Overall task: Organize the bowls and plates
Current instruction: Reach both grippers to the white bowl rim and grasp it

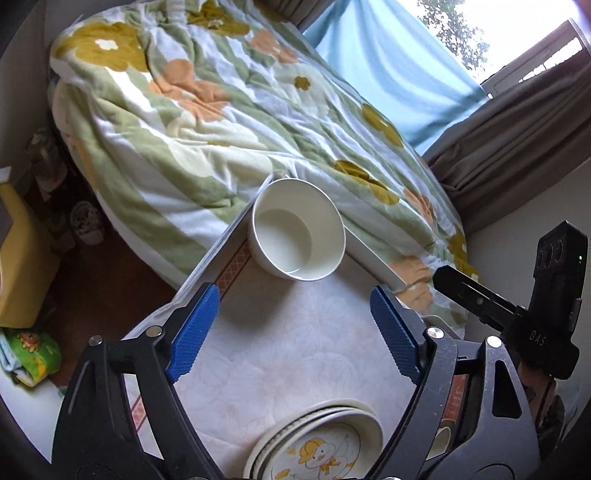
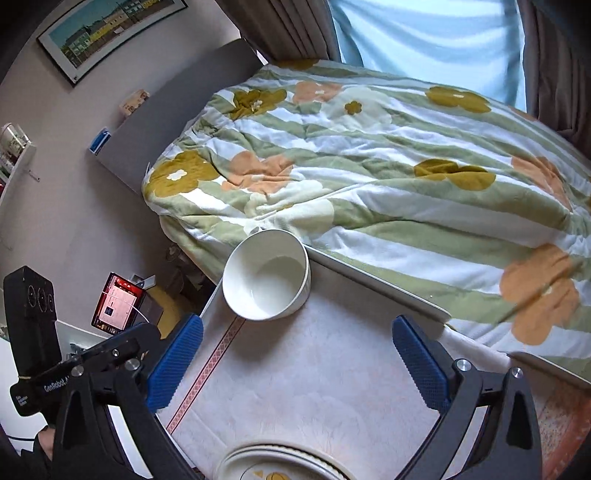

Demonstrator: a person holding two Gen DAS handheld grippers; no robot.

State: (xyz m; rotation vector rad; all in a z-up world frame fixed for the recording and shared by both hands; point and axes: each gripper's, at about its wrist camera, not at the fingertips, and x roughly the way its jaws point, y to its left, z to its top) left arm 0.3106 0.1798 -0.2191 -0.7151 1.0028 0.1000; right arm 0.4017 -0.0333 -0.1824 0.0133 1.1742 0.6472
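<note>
White ceramic bowl [image 1: 298, 240] stands alone at the counter's [image 1: 295, 332] far corner; cream duck-print plates [image 1: 317, 446] are stacked nearside. Left gripper [image 1: 295, 332] and right gripper [image 2: 295, 365] fingers spread wide, empty. Bowl apparently unsorted.

Bare tabletop [image 1: 295, 332] before bowl [image 1: 297, 240]

home bedroom: bed with floral duvet [image 2: 369, 177], curtained window [image 1: 424, 70], framed picture [image 2: 107, 33].
</note>
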